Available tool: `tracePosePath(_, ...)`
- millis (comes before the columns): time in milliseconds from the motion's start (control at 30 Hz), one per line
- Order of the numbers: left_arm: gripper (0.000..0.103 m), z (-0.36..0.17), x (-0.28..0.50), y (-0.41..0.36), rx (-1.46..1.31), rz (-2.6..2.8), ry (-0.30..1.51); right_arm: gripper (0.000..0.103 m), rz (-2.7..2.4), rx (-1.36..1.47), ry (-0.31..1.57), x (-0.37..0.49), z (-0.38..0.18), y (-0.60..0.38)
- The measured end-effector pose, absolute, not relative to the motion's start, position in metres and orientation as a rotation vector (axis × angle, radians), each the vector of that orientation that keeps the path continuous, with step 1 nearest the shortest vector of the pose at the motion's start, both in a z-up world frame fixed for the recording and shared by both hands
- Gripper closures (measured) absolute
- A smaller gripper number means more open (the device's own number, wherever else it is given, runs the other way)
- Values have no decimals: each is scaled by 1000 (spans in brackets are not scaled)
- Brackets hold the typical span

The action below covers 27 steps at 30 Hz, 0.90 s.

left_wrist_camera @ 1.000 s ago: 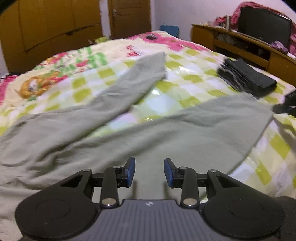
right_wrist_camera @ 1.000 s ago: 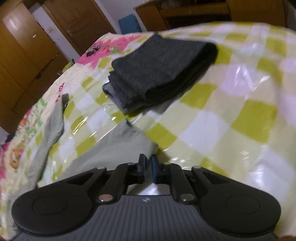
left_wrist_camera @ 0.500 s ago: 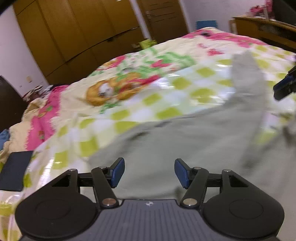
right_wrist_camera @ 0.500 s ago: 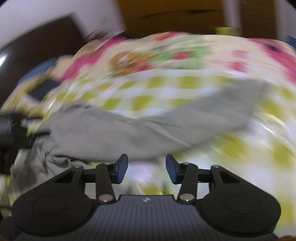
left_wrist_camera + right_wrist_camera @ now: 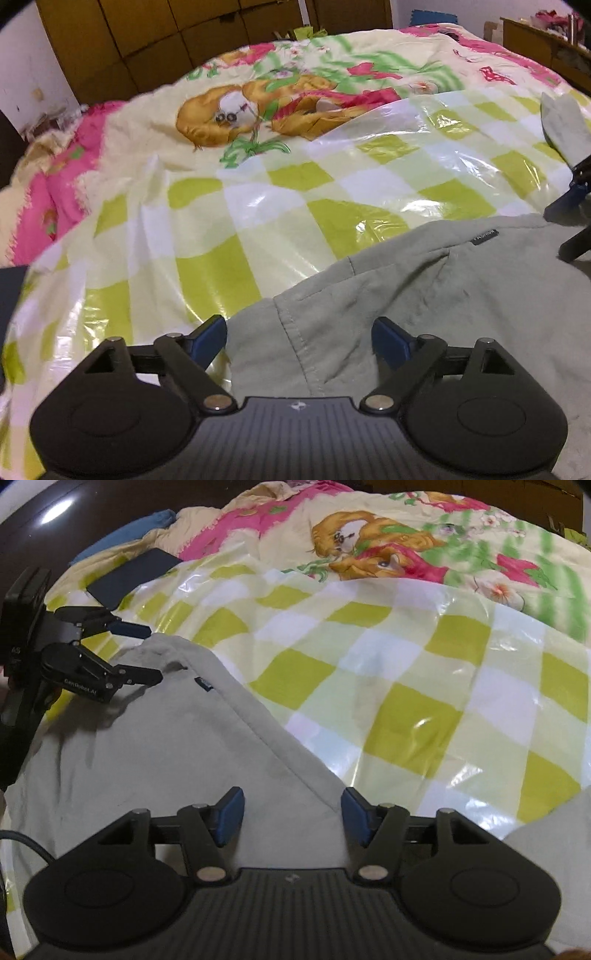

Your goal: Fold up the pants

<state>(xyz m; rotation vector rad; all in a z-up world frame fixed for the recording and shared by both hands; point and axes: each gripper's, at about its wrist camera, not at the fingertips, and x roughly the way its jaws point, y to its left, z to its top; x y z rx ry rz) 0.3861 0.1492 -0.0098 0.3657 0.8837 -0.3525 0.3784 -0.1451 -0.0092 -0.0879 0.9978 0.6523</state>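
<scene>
My left gripper [image 5: 299,341] has its fingers spreading wide over the waistband corner of the grey pants [image 5: 461,314], nothing pinched; my right gripper [image 5: 291,818] is opening too, astride the waist edge. Pants lie on the bed [image 5: 295,184] from 6 to 3 o'clock, legs apart, so folding looks barely started. No containers visible.

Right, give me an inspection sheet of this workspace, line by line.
Surface: bed under a glossy green-checked cover.
Job's things: grey pants spread flat, waist end nearest both grippers.
Clutter: dark flat item and blue cloth at the bed's far edge.
Grippers: left gripper and right gripper both opening, pants fabric beneath the jaws, nothing pinched.
Cables: one black cable at the left edge of the right view.
Surroundings: wooden wardrobe.
</scene>
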Motion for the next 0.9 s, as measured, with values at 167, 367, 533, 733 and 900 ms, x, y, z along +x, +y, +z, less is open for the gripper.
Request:
tracePosePath(167,52,-8,384,144,386,-348,911,101,599,-102,1038,376,-6,-134)
tracePosePath(367,73,16,365,144,409,-330,874,102,589,-115,958,351,34,-127)
tracePosePath(533,73,67,296,170,350,-335,768,102,661,-86,845,282,96,-132)
tracePosePath(733,73,94,168,205,286,-341,742,102,725,-78,878,178,113,-127)
tracePosePath(900,73,59,98,214,225,-323,811,96,691,-228,882,144,77,-96)
